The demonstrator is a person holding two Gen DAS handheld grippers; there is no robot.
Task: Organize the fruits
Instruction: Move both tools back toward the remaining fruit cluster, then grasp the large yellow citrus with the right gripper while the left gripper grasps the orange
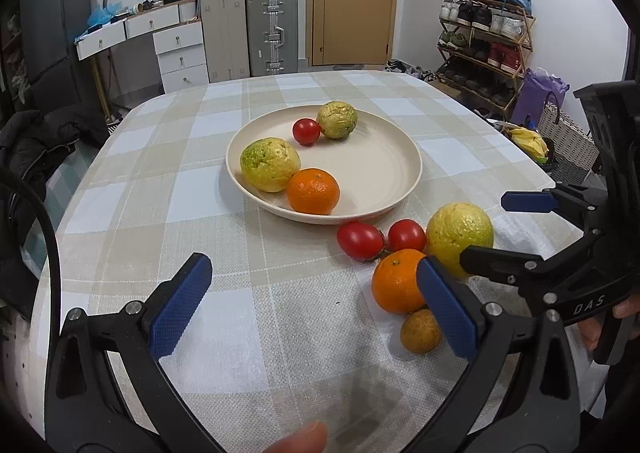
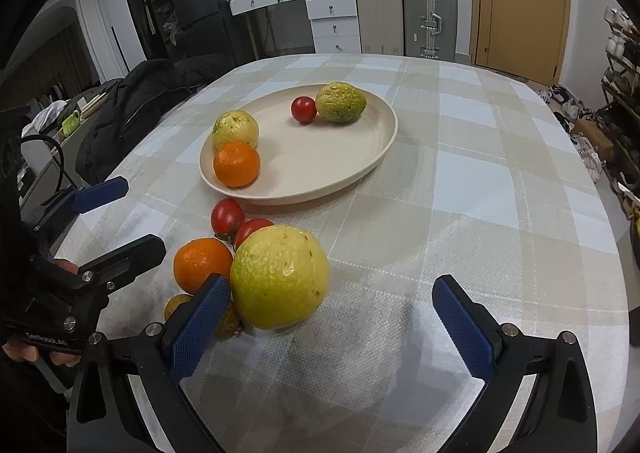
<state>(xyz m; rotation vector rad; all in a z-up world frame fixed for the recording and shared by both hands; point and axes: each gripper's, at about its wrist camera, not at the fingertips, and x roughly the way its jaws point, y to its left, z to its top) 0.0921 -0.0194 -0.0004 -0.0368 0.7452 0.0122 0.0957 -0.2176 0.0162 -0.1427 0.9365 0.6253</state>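
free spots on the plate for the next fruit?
Plate: bare middle and right half, between the tomato at the back and the orange at the near-left rim. Crowded along the left edge, and on the cloth just before the plate, where loose fruit clusters.

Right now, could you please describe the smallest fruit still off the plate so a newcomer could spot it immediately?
Start at the cream plate on the checked tablecloth; a cluster of loose fruit lies on the cloth just off its near rim. At the cluster's nearest end, against the orange, sits the small brownish-yellow fruit, duller and smaller than its red, orange and yellow-green neighbours.
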